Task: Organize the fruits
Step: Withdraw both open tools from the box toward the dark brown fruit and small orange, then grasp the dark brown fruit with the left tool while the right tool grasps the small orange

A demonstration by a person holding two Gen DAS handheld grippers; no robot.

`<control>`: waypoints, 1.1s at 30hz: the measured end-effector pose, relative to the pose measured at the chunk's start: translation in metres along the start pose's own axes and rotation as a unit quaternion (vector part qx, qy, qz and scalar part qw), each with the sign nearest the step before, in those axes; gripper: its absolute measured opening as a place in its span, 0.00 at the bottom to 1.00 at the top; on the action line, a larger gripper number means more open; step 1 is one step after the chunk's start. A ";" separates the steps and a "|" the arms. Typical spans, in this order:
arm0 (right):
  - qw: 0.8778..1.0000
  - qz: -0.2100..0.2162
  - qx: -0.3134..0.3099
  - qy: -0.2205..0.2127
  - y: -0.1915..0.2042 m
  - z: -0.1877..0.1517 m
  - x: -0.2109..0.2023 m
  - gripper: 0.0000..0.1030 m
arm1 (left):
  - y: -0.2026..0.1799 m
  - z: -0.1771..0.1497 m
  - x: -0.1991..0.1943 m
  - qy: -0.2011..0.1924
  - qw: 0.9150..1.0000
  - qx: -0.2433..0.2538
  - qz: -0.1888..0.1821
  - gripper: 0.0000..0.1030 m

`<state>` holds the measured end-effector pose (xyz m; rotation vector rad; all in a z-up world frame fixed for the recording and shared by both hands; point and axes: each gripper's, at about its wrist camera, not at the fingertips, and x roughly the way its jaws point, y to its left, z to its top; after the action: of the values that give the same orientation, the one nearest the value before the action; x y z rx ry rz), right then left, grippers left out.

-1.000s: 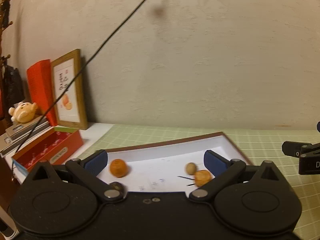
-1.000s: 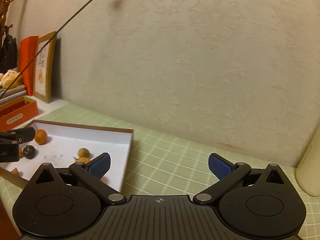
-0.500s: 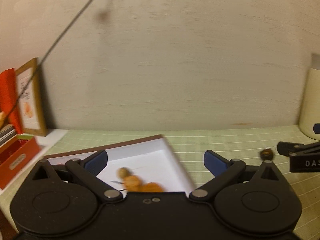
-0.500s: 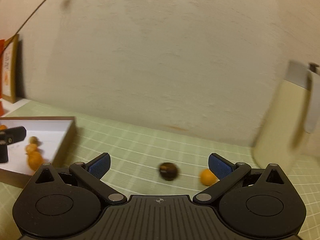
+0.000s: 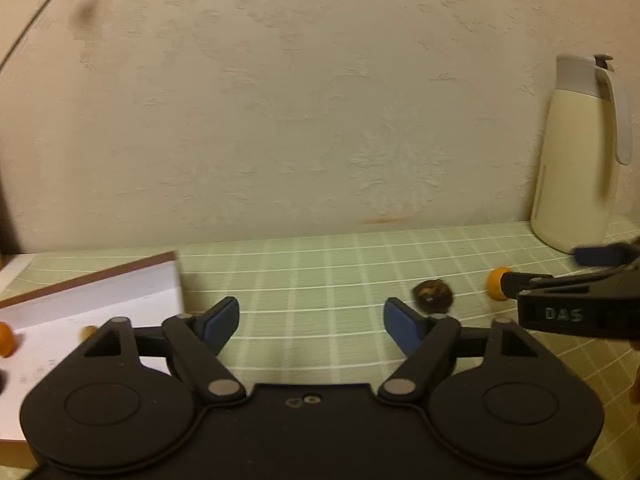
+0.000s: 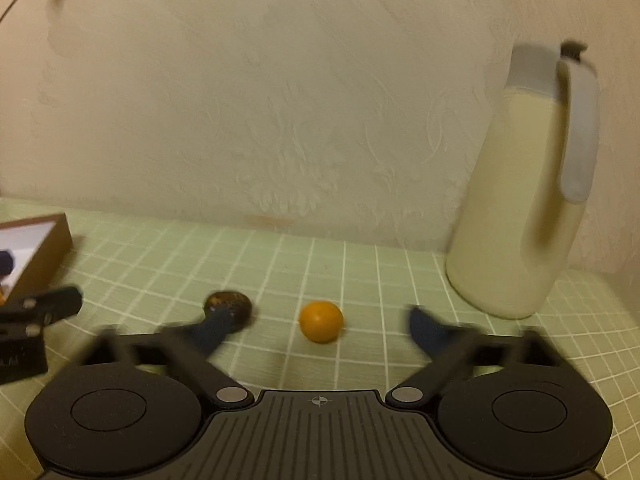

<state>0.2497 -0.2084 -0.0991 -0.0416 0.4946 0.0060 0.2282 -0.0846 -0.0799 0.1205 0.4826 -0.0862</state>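
Orange fruit (image 6: 321, 321) lies between our right gripper (image 6: 320, 330)'s blurred, just-narrowing jaws, untouched; dark fruit (image 6: 229, 305) half-hidden behind one finger. Left gripper (image 5: 311, 322) spread, narrowing, empty; box (image 5: 96, 296) cut off at mat (image 5: 320, 264)'s left edge.

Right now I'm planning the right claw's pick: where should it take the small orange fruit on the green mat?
Probably across the middle of the small orange fruit, coming from the near side. It is round, so any pair of opposite sides serves. It lies apart from the dark fruit and jug. The right claw, jaws just closing, holds nothing.
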 end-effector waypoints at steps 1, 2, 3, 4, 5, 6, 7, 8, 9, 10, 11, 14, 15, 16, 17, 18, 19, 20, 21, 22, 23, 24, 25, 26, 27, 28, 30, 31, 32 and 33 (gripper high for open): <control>1.000 0.000 0.003 0.005 -0.004 -0.001 0.003 0.62 | -0.005 0.001 0.005 0.005 1.000 0.001 -0.007 0.64; 1.000 0.000 0.005 0.009 -0.006 -0.002 0.007 0.61 | -0.010 0.001 0.010 0.007 1.000 0.000 -0.014 0.62; 1.000 0.003 0.008 0.014 -0.009 -0.004 0.010 0.59 | -0.015 0.002 0.014 0.007 1.000 -0.001 -0.021 0.61; 1.000 0.005 0.009 0.017 -0.010 -0.004 0.012 0.55 | -0.021 0.003 0.018 0.008 1.000 0.003 -0.026 0.60; 1.000 0.005 0.008 0.018 -0.011 -0.005 0.015 0.54 | -0.027 0.003 0.023 0.010 0.999 0.007 -0.031 0.54; 1.000 0.007 0.007 0.017 -0.012 -0.005 0.017 0.53 | -0.032 0.003 0.027 0.015 0.999 0.009 -0.039 0.51; 1.000 0.008 0.007 0.018 -0.013 -0.005 0.020 0.53 | -0.036 0.003 0.030 0.018 0.999 0.010 -0.045 0.50; 1.000 0.011 0.008 0.018 -0.014 -0.004 0.022 0.52 | -0.039 0.002 0.032 0.018 0.999 0.011 -0.048 0.50; 1.000 0.014 0.010 0.019 -0.015 -0.004 0.024 0.51 | -0.044 0.003 0.037 0.020 0.999 0.013 -0.049 0.50; 1.000 0.016 0.010 0.019 -0.015 -0.004 0.025 0.51 | -0.046 0.002 0.041 0.021 0.998 0.014 -0.051 0.47; 1.000 0.020 0.010 0.021 -0.016 -0.004 0.027 0.50 | -0.049 0.001 0.043 0.024 0.998 0.014 -0.052 0.45; 0.999 0.027 0.012 0.027 -0.017 -0.004 0.037 0.48 | -0.051 -0.001 0.051 0.030 0.998 0.012 -0.055 0.44; 0.999 0.031 0.013 0.029 -0.018 -0.004 0.039 0.47 | -0.052 -0.001 0.053 0.032 0.998 0.010 -0.056 0.44; 0.999 0.035 0.014 0.031 -0.019 -0.004 0.040 0.46 | -0.052 -0.001 0.055 0.034 0.998 0.008 -0.059 0.43; 0.999 0.038 0.014 0.032 -0.020 -0.004 0.042 0.46 | -0.053 -0.001 0.057 0.036 0.998 0.007 -0.060 0.43; 0.998 0.043 0.016 0.032 -0.021 -0.004 0.044 0.45 | -0.053 -0.001 0.059 0.037 0.997 0.006 -0.062 0.42; 0.998 0.046 0.017 0.032 -0.021 -0.004 0.045 0.45 | -0.054 -0.001 0.060 0.038 0.997 0.005 -0.064 0.41; 0.998 0.049 0.018 0.034 -0.022 -0.004 0.047 0.45 | -0.055 -0.001 0.062 0.039 0.997 0.005 -0.065 0.41; 0.998 0.052 0.021 0.037 -0.023 -0.005 0.048 0.45 | -0.056 -0.001 0.063 0.040 0.997 0.005 -0.066 0.40; 0.998 0.053 0.022 0.038 -0.023 -0.005 0.050 0.44 | -0.057 -0.001 0.064 0.041 0.997 0.005 -0.066 0.40; 0.998 0.053 0.022 0.039 -0.023 -0.005 0.050 0.44 | -0.058 -0.002 0.066 0.041 0.997 0.005 -0.066 0.40; 0.998 0.051 0.020 0.039 -0.023 -0.005 0.050 0.44 | -0.058 -0.002 0.067 0.042 0.997 0.004 -0.066 0.39; 0.998 0.052 0.021 0.039 -0.023 -0.005 0.051 0.44 | -0.058 -0.001 0.067 0.042 0.997 0.003 -0.067 0.39; 0.998 0.052 0.022 0.039 -0.023 -0.005 0.051 0.44 | -0.058 -0.001 0.067 0.042 0.997 0.002 -0.068 0.39; 0.998 0.051 0.024 0.038 -0.023 -0.005 0.053 0.44 | -0.058 -0.001 0.068 0.042 0.997 0.003 -0.068 0.39; 0.998 0.052 0.026 0.039 -0.024 -0.005 0.055 0.44 | -0.058 -0.001 0.068 0.042 0.997 0.003 -0.069 0.39; 0.997 0.055 0.029 0.041 -0.025 -0.004 0.059 0.44 | -0.057 0.000 0.068 0.041 0.997 0.002 -0.069 0.39; 0.997 0.056 0.030 0.042 -0.025 -0.003 0.061 0.44 | -0.057 0.001 0.068 0.040 0.997 0.002 -0.069 0.39; 0.997 0.058 0.032 0.044 -0.025 -0.003 0.062 0.44 | -0.058 0.001 0.068 0.040 0.997 0.002 -0.069 0.39; 0.997 0.057 0.031 0.045 -0.025 -0.002 0.064 0.44 | -0.058 0.002 0.069 0.040 0.997 0.002 -0.070 0.39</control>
<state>0.3054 -0.2337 -0.1304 0.0473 0.5868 0.1017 0.2829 -0.1459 -0.1161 0.0936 0.5703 -0.2199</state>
